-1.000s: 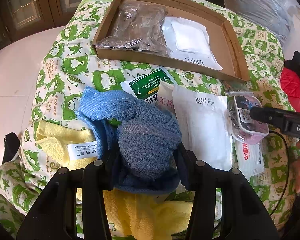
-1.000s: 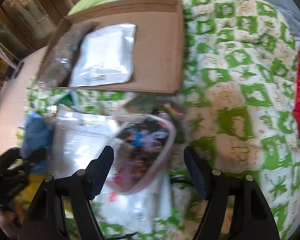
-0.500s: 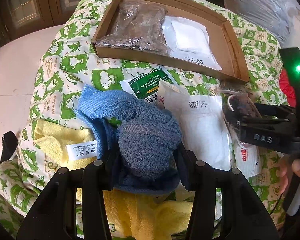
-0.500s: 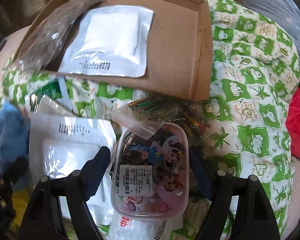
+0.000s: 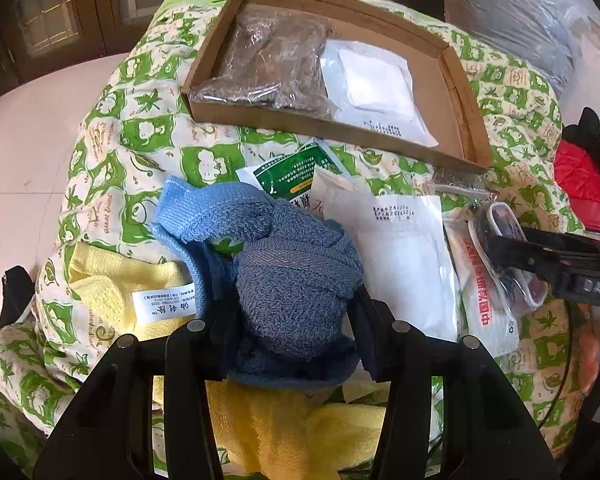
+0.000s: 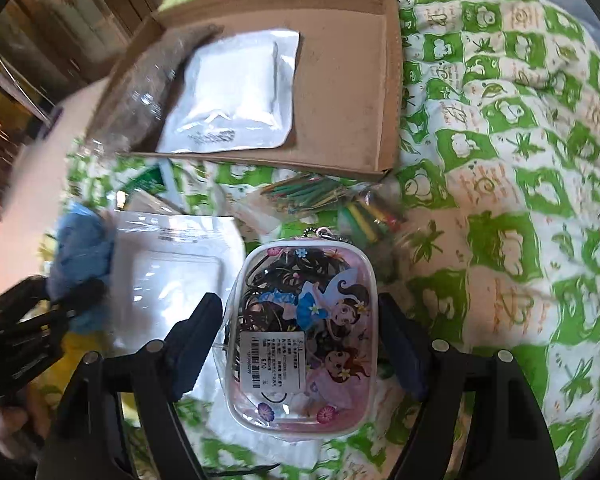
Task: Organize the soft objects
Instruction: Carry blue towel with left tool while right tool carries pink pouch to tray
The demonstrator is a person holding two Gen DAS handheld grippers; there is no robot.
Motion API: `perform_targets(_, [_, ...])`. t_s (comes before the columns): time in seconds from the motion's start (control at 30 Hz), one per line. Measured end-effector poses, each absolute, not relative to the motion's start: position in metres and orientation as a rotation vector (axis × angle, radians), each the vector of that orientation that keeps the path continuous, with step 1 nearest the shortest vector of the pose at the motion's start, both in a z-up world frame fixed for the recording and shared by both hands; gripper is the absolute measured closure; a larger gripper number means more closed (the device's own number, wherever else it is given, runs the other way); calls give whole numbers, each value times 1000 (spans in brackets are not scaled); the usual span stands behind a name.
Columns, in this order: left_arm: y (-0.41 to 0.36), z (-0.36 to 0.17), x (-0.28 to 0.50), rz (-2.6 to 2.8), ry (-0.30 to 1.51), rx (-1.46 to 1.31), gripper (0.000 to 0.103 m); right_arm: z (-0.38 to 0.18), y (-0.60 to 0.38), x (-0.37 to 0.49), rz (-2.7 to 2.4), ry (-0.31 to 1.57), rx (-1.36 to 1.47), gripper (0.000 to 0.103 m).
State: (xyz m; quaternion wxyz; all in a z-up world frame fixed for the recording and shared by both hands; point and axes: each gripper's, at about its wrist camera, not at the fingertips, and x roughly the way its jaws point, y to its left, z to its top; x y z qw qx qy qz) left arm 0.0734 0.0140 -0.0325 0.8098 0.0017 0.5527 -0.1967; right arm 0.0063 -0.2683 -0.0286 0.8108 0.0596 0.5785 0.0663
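Ideally the right gripper (image 6: 300, 340), jaws open astride the pouch (image 6: 300, 336), squeezes gently (left gripper (image 5: 296, 336) clamps the blue towel (image 5: 284, 276)).

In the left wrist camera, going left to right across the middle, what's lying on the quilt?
Yellow towel → blue towel held in the left gripper → white packet → clear cartoon pouch between the right gripper's fingers.

Daylight, bright and soft. Left view sharp; fisheye bends edges, corners black. Right view motion-blurred left of the jaws and beyond; glare on the packet (image 6: 236, 92) ahead.
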Motion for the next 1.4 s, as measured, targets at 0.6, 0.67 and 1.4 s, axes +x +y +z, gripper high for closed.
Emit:
perform_targets(0.6, [24, -16, 68, -428, 1098, -39, 56, -15, -243, -6, 255, 1165, 130, 25])
perform_targets(0.67, [24, -16, 68, -429, 1097, -40, 56, -14, -242, -6, 260, 1160, 137, 25])
perform_targets(1.4, [26, 34, 78, -456, 1058, -40, 56, -1, -256, -5, 278, 1126, 184, 25])
